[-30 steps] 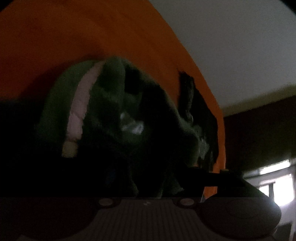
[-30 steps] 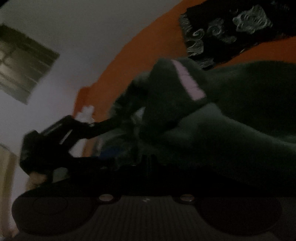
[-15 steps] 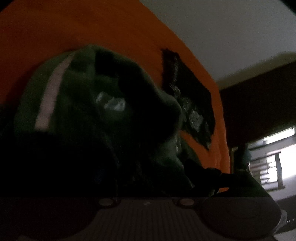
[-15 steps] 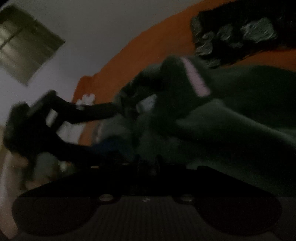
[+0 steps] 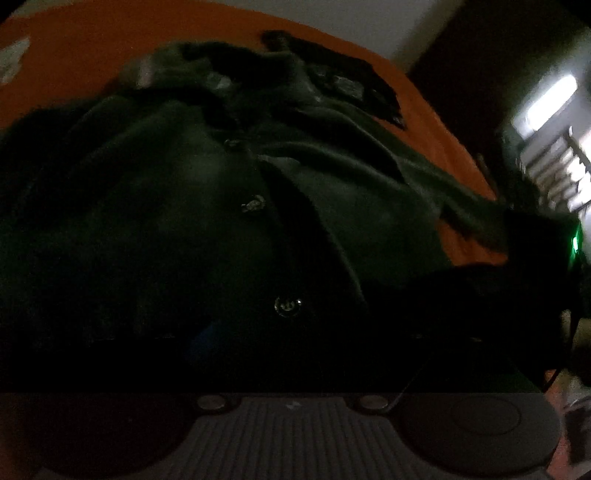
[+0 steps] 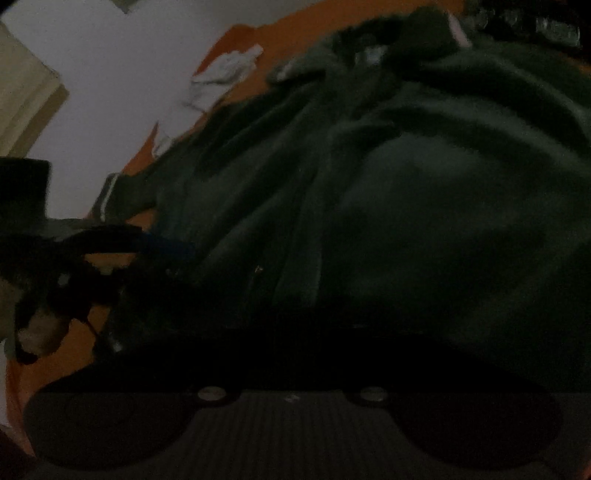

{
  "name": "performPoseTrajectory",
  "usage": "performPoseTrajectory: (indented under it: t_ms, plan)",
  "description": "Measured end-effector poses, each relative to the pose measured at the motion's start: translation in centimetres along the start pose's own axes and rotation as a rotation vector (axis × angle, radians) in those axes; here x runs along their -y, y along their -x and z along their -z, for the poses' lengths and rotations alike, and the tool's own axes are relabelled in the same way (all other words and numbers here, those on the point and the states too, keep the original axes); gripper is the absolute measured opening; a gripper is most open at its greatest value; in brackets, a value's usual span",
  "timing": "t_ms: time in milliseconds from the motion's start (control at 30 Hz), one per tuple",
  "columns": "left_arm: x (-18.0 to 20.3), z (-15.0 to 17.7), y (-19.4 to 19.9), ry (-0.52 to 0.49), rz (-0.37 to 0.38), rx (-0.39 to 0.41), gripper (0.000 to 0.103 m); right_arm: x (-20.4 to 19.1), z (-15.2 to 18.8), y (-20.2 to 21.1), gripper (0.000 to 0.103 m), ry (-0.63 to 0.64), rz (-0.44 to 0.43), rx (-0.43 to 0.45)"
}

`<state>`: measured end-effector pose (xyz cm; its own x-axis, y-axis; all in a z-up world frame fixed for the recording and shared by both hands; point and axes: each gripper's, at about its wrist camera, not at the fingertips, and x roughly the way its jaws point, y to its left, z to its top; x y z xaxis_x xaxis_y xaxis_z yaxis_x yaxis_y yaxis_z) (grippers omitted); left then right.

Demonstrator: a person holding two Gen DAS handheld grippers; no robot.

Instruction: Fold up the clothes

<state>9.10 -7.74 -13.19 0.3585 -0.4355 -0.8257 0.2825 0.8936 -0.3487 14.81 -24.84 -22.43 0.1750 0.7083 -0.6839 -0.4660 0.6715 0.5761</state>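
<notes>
Left wrist view
Green cardigan (image 5: 207,192): lying spread over the orange bed sheet (image 5: 74,55), filling most of the frame, button placket (image 5: 255,205) running up the middle.
Black patterned garment (image 5: 354,85): lying beyond the cardigan's collar.
Left gripper: sitting lost in darkness below the fabric, state impossible to tell.
Right gripper (image 5: 528,266): showing as a dark shape at the cardigan's right edge.

Right wrist view
Green cardigan (image 6: 424,192): crowding the lens, pink-striped collar (image 6: 456,27) lying at top.
White cloth (image 6: 225,70): lying on the bed sheet (image 6: 288,37) beyond.
Left gripper (image 6: 147,240): reaching into the cardigan's left edge, fingertips buried, grip unclear.
Right gripper: hiding in shadow, state impossible to tell.
</notes>
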Motion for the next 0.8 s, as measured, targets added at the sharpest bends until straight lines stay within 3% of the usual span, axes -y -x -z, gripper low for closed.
performPoseTrajectory:
  t_ms: [100, 200, 233, 400, 533, 600, 633, 733, 800]
  plan:
    - [-1.0, -3.1, 0.5, 0.007, 0.045, 0.022, 0.082, -2.6, 0.8, -0.6, 0.04, 0.031, -0.116, -0.016]
    - [-2.7, -7.7, -0.8, 0.056, 0.083, 0.001, 0.095, -5.1, 1.7, -1.4, 0.056, 0.059, -0.225, -0.036]
    - [-3.4, -9.0, -1.6, 0.076, 0.095, -0.025, 0.095, -5.8, 2.1, -1.9, 0.061, 0.056, -0.221, -0.06]
    - [-3.8, -13.0, -7.0, 0.102, 0.107, -0.115, 0.088, -6.3, 5.0, -1.0, 0.062, -0.032, -0.153, -0.078]
    - [-3.5, -13.7, -10.6, 0.106, 0.035, -0.143, 0.066, -5.3, 8.1, 1.5, 0.063, -0.132, -0.142, -0.03]
    - [-4.0, -13.6, -11.0, 0.113, 0.004, -0.114, 0.043, -4.8, 9.6, 2.8, 0.063, -0.185, -0.141, 0.0]
    - [-4.4, -13.4, -11.0, 0.123, -0.004, -0.103, 0.024, -4.6, 10.1, 3.5, 0.063, -0.208, -0.158, 0.028]
    - [-6.2, -13.2, -10.6, 0.173, 0.032, -0.094, 0.02, -4.3, 10.7, 5.1, 0.064, -0.233, -0.194, 0.049]
    - [-6.8, -13.2, -10.2, 0.176, 0.034, -0.097, 0.02, -4.9, 10.3, 5.1, 0.068, -0.203, -0.19, 0.013]
